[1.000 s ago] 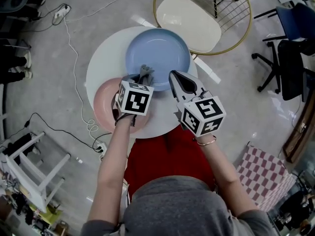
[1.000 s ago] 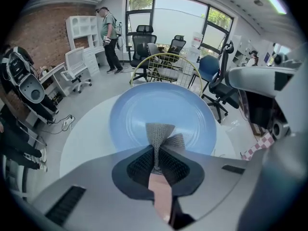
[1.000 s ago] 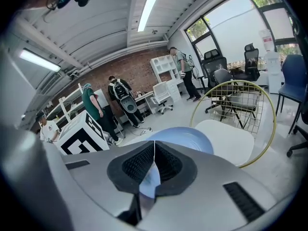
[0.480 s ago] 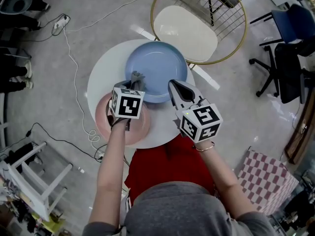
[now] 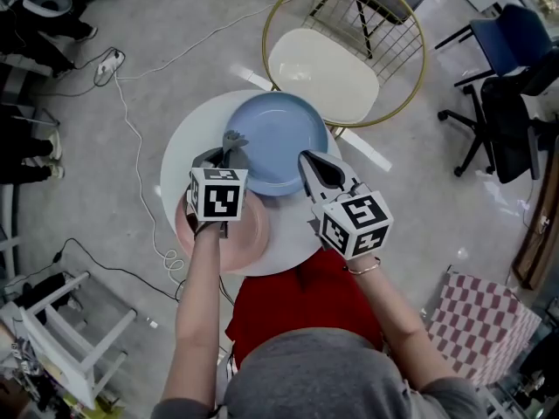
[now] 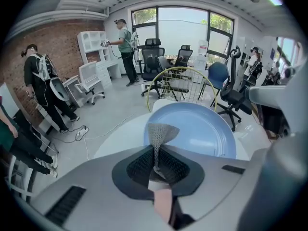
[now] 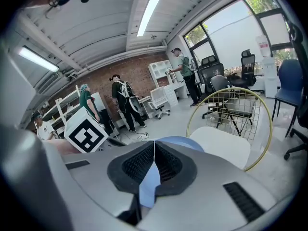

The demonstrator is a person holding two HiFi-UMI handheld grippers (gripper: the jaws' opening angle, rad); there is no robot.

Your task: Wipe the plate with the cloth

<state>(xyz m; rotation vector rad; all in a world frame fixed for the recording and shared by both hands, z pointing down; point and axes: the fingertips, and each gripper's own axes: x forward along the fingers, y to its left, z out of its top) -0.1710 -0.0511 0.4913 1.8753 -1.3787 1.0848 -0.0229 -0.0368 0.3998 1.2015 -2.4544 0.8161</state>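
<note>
A light blue plate (image 5: 279,138) lies on the round white table (image 5: 188,151). My left gripper (image 5: 227,154) is shut on a small grey cloth (image 5: 232,138), whose free end rests on the plate's left rim. In the left gripper view the cloth (image 6: 161,131) stands out of the shut left gripper (image 6: 155,150) in front of the blue plate (image 6: 202,129). My right gripper (image 5: 307,159) is shut on the plate's near right rim. The right gripper view shows the right gripper (image 7: 154,146) closed over the blue plate (image 7: 147,186).
A pink plate (image 5: 240,234) lies on the table's near left, partly under my left gripper. Beyond the table stands a cream-seated chair (image 5: 319,55) with a gold wire back. Cables (image 5: 131,129) run over the floor at left. A dark office chair (image 5: 507,120) stands at right.
My left gripper has carried the cloth leftward across the blue plate, from its near middle to its left rim. The right gripper has kept its hold on the rim.
</note>
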